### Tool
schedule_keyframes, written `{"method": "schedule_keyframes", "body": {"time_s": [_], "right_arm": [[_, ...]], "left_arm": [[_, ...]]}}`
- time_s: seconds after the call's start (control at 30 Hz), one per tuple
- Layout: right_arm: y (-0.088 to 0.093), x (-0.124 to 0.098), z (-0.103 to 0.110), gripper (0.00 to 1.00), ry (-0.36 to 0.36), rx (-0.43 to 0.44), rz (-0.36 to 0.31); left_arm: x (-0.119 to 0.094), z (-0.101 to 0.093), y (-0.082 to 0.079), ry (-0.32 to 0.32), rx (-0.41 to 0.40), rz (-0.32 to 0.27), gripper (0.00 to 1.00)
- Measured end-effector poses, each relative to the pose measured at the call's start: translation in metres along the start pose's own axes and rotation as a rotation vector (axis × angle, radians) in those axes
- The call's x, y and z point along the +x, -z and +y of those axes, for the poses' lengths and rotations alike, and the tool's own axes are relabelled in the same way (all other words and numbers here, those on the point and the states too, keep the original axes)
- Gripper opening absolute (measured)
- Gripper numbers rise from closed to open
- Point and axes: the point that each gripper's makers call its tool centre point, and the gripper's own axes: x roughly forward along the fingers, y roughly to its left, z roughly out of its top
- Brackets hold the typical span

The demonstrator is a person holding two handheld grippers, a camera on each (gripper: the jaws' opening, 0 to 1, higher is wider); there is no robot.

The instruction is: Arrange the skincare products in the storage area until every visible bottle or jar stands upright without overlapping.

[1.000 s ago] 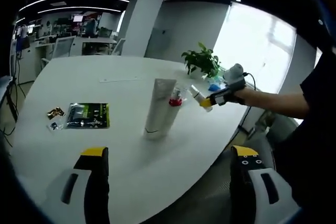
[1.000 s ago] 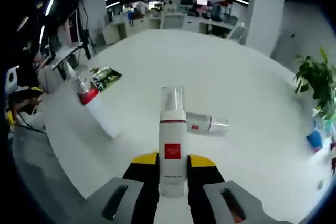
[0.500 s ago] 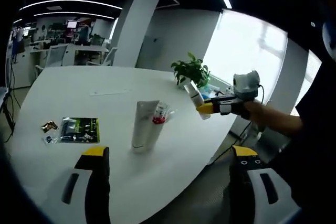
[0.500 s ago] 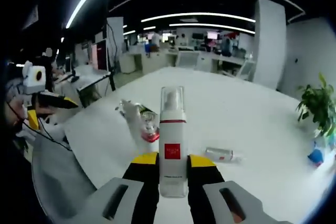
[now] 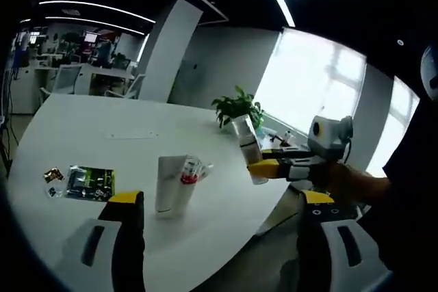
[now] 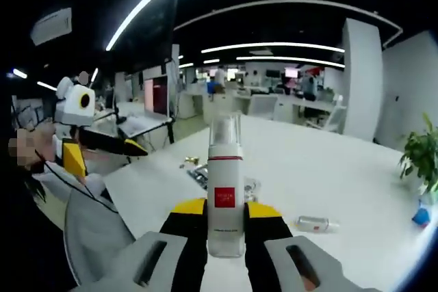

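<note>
My right gripper (image 6: 224, 225) is shut on a white pump bottle (image 6: 224, 182) with a red label and clear cap, held upright in the air. The same pump bottle (image 5: 249, 150) and right gripper (image 5: 282, 167) appear off the table's near right edge. A white tube (image 5: 170, 186) stands upright on the white table (image 5: 82, 128), with a red-collared clear bottle (image 5: 189, 172) leaning just behind it. A small clear bottle (image 6: 315, 223) lies on its side on the table. My left gripper (image 5: 222, 237) is open and empty, well short of the tube; the left gripper (image 6: 102, 150) also appears at left.
A green packet (image 5: 89, 181) and small sachets (image 5: 51, 176) lie left of the tube. A potted plant (image 5: 236, 107) stands at the table's far edge by the window. A person's hand (image 5: 339, 179) holds the right gripper. Office desks and chairs fill the background.
My right gripper has carried the pump bottle up and back from the table, keeping it upright. Both views have pulled away, so the tube and lying bottle look farther off.
</note>
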Motion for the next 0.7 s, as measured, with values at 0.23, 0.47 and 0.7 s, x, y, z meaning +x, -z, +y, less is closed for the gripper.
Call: {"method": "schedule_keyframes", "body": {"time_s": [0.23,0.47,0.7], "right_arm": [[-0.011,0.009,0.026,0.11,-0.025,0.012,-0.071],[-0.018,0.015,0.048,0.11,-0.048,0.007,-0.109],[-0.021,0.016,0.068,0.12,-0.080,-0.012,-0.125]], "left_arm": [[0.002,-0.011,-0.012,0.039,-0.040,-0.040,0.79],[0.009,-0.014,-0.031,0.054,-0.043,-0.081,0.67],[0.018,-0.011,-0.041,0.040,-0.061,-0.118,0.58]]}}
